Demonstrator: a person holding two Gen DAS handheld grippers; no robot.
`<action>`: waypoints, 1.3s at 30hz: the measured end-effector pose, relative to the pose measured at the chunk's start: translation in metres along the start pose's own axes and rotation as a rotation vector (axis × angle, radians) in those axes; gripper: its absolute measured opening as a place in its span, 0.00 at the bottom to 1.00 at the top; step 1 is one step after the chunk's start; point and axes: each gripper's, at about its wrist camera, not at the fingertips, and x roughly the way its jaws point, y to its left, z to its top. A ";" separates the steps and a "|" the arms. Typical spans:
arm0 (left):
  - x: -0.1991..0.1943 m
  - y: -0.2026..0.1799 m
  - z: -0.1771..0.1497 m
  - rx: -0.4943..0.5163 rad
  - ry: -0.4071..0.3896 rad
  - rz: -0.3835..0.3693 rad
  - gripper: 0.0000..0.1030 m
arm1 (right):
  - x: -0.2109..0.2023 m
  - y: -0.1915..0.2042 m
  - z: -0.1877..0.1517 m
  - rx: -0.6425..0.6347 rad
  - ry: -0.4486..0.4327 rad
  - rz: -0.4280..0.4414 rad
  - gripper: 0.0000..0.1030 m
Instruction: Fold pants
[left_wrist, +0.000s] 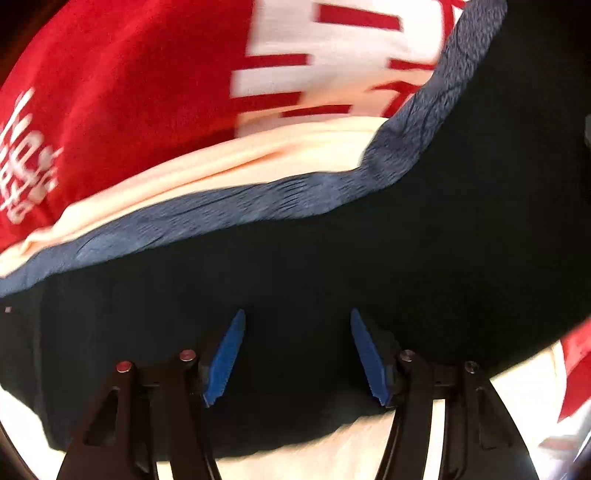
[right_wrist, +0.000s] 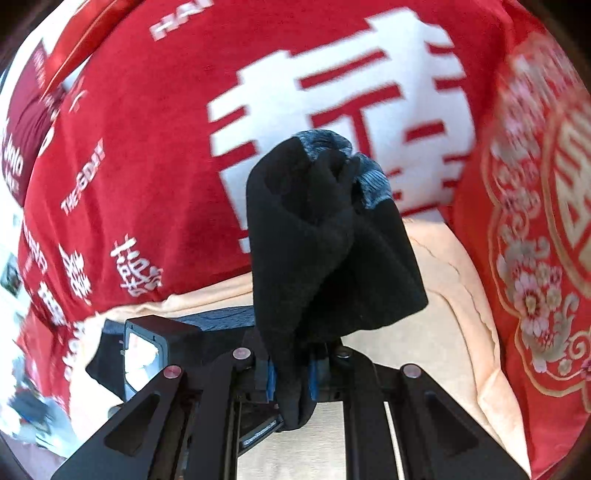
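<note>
The pants (left_wrist: 332, 258) are black with a grey-blue ribbed waistband (left_wrist: 207, 218). In the left wrist view they lie spread over a cream sheet, filling the lower half. My left gripper (left_wrist: 297, 343) is open, its blue pads (left_wrist: 229, 354) just over the black cloth, holding nothing. In the right wrist view my right gripper (right_wrist: 291, 373) is shut on a bunched part of the pants (right_wrist: 325, 251), which stands up in front of the camera with a bit of waistband (right_wrist: 369, 177) at its top.
A red bedspread (right_wrist: 147, 147) with large white characters covers the far side. The cream sheet (right_wrist: 436, 295) lies under the pants. A red embroidered pillow (right_wrist: 535, 221) is at the right. The other gripper's black body (right_wrist: 147, 350) shows at lower left.
</note>
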 end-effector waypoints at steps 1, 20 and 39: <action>-0.008 0.010 -0.005 -0.007 0.003 -0.002 0.60 | 0.001 0.011 0.000 -0.023 0.004 -0.010 0.14; -0.059 0.306 -0.090 -0.299 0.050 0.212 0.81 | 0.187 0.267 -0.152 -0.759 0.281 -0.311 0.51; -0.023 0.271 -0.099 -0.293 0.092 0.176 0.93 | 0.198 0.283 -0.141 -0.994 0.320 -0.210 0.09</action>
